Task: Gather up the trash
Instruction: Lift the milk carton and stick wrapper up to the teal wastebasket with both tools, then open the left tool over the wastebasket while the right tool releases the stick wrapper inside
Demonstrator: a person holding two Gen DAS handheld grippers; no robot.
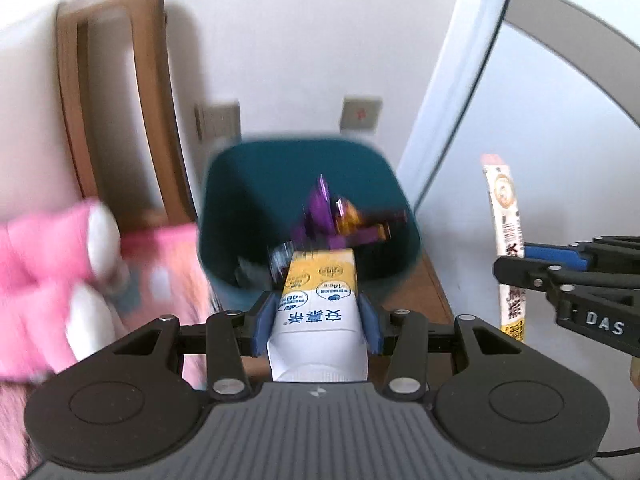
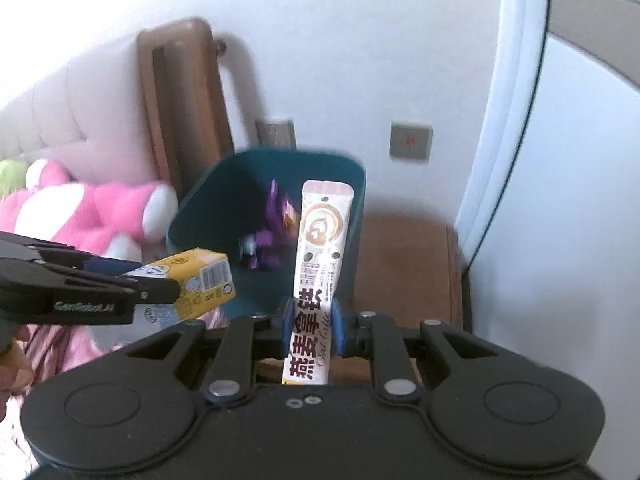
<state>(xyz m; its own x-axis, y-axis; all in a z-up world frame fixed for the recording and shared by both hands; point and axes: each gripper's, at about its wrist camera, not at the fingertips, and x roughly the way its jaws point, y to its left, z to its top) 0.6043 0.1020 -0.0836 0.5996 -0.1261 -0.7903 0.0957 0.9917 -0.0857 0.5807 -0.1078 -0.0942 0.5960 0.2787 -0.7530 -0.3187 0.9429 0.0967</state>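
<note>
Carton (image 1: 318, 312) of yellow and white, printed with blue characters, sits pinched between the blue-padded jaws of the left gripper (image 1: 318, 320) in the left wrist view, its far end pointing at the open mouth of a teal bin (image 1: 224, 208) holding purple and orange wrappers (image 1: 340, 216). The bin stands at the back of a brown bedside cabinet (image 1: 424, 288), a pink plush toy (image 1: 52, 264) to its left. Seen from the right wrist, the right gripper (image 2: 311, 324) has its jaws pressed on a long oat latte sachet (image 2: 318, 264), clamped near its lower end, the upper end reaching in front of the bin's near right wall (image 2: 356, 208).
</note>
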